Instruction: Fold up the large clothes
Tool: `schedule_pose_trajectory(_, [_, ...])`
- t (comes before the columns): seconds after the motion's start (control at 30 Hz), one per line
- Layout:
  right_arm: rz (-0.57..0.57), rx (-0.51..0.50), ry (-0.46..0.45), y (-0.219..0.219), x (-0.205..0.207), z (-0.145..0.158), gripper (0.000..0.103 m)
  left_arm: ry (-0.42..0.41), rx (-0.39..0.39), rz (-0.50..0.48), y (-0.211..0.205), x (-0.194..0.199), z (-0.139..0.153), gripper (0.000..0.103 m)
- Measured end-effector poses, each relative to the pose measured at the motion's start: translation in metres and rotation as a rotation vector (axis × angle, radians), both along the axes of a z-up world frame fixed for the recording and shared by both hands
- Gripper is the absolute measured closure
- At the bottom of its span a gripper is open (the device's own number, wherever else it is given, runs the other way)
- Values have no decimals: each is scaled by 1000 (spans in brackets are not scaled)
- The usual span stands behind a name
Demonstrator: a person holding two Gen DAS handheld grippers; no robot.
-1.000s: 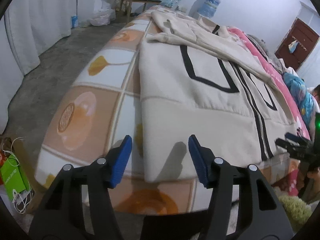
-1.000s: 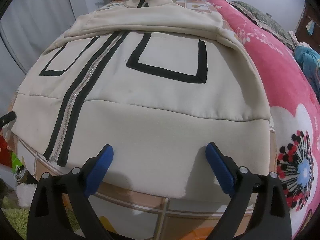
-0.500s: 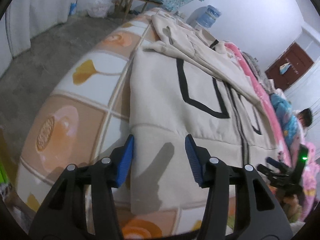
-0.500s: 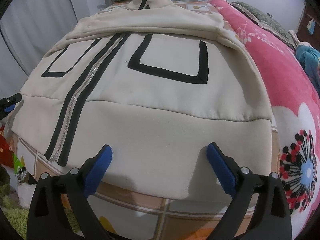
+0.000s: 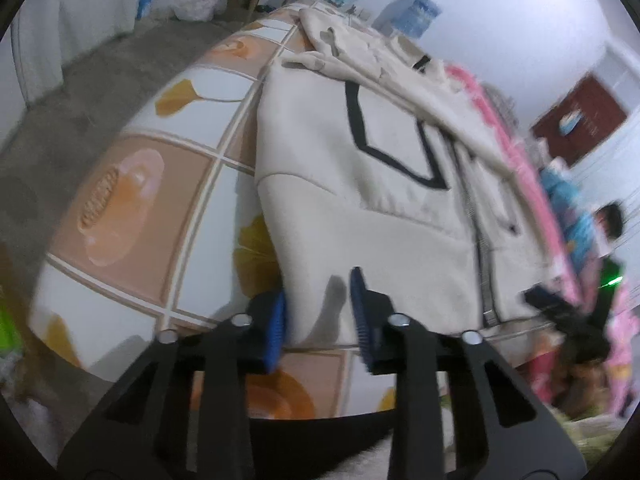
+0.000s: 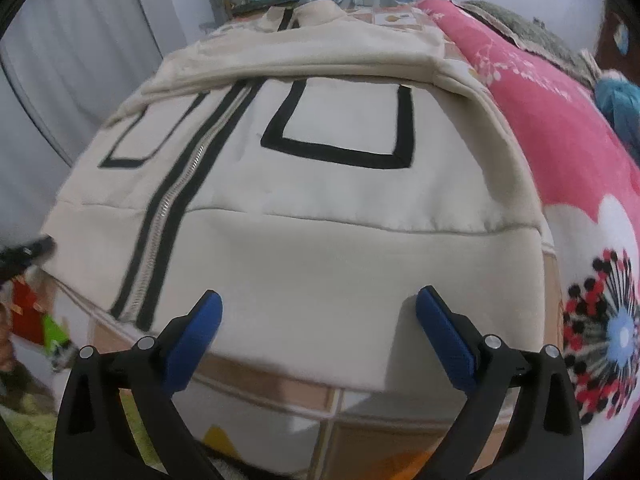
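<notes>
Cream zip-front jacket (image 6: 320,240) spread flat, front up, across a bed sheet (image 5: 132,200) printed with orange and peach squares; black-outlined pocket panels either side of a black-trimmed zipper, sleeves folded across the chest, collar at the far end. Hem at the near edge of the bed, directly ahead of both tools.

Left gripper (image 5: 318,320) at the jacket's bottom corner on its own side, jaws just closing in and now narrow, the corner of the hem (image 5: 316,292) lying between the blue pads (image 5: 276,324). Pads apparently not yet pressed together on the cloth; a sliver of gap and shadow visible beside the right pad. Left view smeared by motion blur, so actual contact hard to judge.

Right gripper (image 6: 318,332) poised over the other half of the hem, jaws spread wide, blue pads well apart and holding nothing, the cream band of the hem below and between them.

Pink floral blanket (image 6: 560,140) alongside the jacket on the right. Blue water bottle (image 5: 416,16) and a wooden chair frame at the head of the bed, partly cut off by the lens rim. Dark red door (image 5: 580,120) in the far wall, blurred. A person's head and bright clothing at the right margin of the left view, too blurred to detail. Left gripper's tip just entering the left margin of the right view, indistinct.
</notes>
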State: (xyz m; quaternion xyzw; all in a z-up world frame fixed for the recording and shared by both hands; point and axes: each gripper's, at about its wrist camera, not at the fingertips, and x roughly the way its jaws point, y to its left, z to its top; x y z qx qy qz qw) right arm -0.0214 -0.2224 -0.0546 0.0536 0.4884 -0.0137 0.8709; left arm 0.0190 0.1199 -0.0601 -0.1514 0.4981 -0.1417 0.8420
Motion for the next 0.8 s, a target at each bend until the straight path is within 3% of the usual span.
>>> schedule_pose_trajectory(0.07, [-30,39,-11,-11,-9,5,8,-2,75,-11,-8,0,3,80])
schedule_pose_trajectory(0.2, [-141,109,-53,-44,-36,21,8,3,145,-18,-14,1,5,80])
schedule_pose_trajectory(0.4, [-234,93,-71,-69,-53,26,21,-4,212,-32,-20,-1,7,80])
schedule_pose_trajectory(0.47, [-247,98,-47,-73,-51,19,32,-4,220,-33,-21,0,7,80])
schedule_pose_trajectory(0.6, [-242,60,-23,-70,-46,10,44,-12,230,-28,-23,1,7,80])
schedule_pose_trajectory(0.7, [-245,-17,-3,-67,-45,7,70,-36,267,-29,-28,-1,7,82])
schedule_pose_trajectory(0.73, [-245,-22,1,-68,-45,7,83,-45,279,-33,-30,-1,8,86])
schedule_pose_trajectory(0.8, [-244,14,-9,-71,-48,9,92,-71,306,-48,-34,-4,11,94])
